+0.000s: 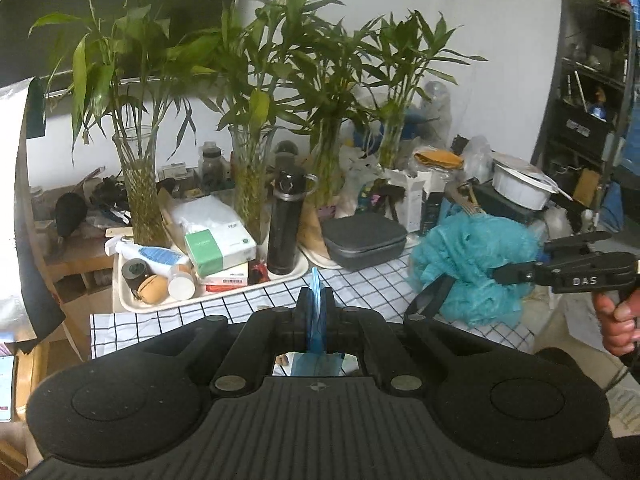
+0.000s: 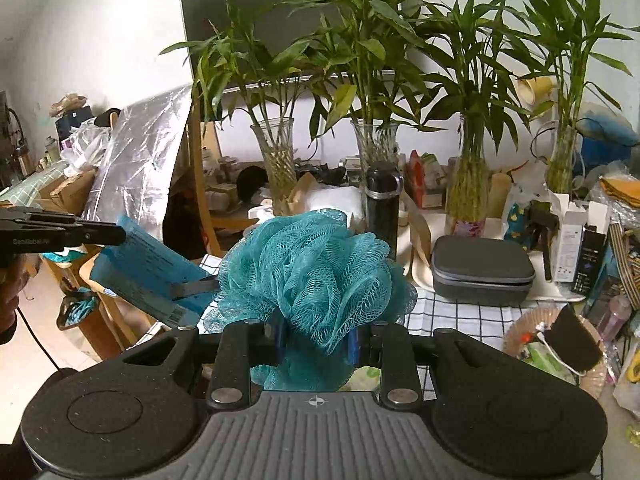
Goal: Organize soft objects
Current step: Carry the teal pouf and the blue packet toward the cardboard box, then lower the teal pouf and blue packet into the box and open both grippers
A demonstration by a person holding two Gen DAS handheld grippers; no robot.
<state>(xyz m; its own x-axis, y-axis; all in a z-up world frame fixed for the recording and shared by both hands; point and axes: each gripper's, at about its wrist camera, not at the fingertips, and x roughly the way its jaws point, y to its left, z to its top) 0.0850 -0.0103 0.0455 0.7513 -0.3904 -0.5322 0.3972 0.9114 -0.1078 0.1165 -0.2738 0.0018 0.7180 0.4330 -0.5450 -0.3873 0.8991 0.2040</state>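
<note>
In the left wrist view, our left tool (image 1: 316, 300) is clenched on a flat, light blue plastic packet (image 1: 316, 320). We see the packet edge-on, as a thin upright blade between the two black fingers, its long axis running away from us and slightly upward; its lower part shows again through the gap under the fingers, and its printed face is hidden. The packet is held in the air above the white, black-gridded cloth on the bench (image 1: 360, 284). To the right, the teal mesh bath pouf (image 1: 472, 268) hangs in our right tool (image 1: 508, 274), whose black body enters from the right edge with a hand (image 1: 618, 320) cut off by the frame. The pouf hides those fingertips.

In the right wrist view, the right tool (image 2: 320, 336) is grasping the bath pouf, which bulges out and up from between the blue-padded fingers and covers most of them. It is a rounded ruffled ball with no clear long axis, raised above the gridded bench cloth (image 2: 460, 312), near the grey zipped case (image 2: 482, 270) on the right. At the left, the left tool (image 2: 120, 234) holds the blue packet (image 2: 152, 268) by its upper left corner; here its broad face shows, slanting down to the right, and its lower right end is tucked behind the pouf. The small print on it is too blurred to read.
</note>
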